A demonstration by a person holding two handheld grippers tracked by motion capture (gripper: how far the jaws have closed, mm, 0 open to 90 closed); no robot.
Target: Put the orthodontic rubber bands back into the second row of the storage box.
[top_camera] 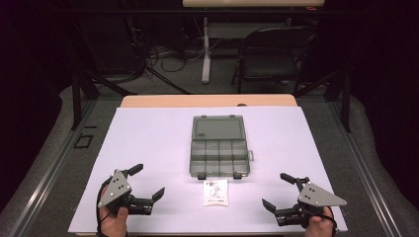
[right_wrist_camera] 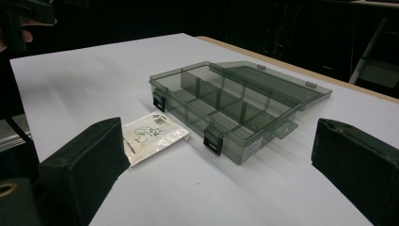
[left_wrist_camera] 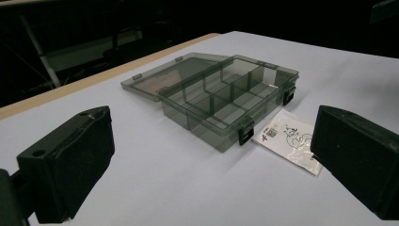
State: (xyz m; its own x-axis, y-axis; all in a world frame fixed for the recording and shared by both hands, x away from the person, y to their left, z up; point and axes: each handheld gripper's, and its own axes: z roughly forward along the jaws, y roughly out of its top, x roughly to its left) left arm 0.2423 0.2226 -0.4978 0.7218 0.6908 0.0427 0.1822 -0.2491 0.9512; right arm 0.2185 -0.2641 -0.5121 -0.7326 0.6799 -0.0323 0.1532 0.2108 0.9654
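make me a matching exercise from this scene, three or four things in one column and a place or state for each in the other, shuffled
1. clear grey plastic compartment box
2. small white printed packet
3. left gripper
4. black folding chair

a. on the floor beyond the table
b. lid open, laid flat
c. jaws apart, holding nothing
d. flat on the white sheet, near the box's latches

Pairs: 1-b, 2-d, 3-c, 4-a

The print on the small white packet (top_camera: 215, 192) was too small to read in the high view. The hand (top_camera: 114, 220) holding the left gripper (top_camera: 148, 183) was cut off by the bottom edge at 7 o'clock. In the right gripper view, the organiser box (right_wrist_camera: 235, 106) hid the table behind its far wall at 1 o'clock.
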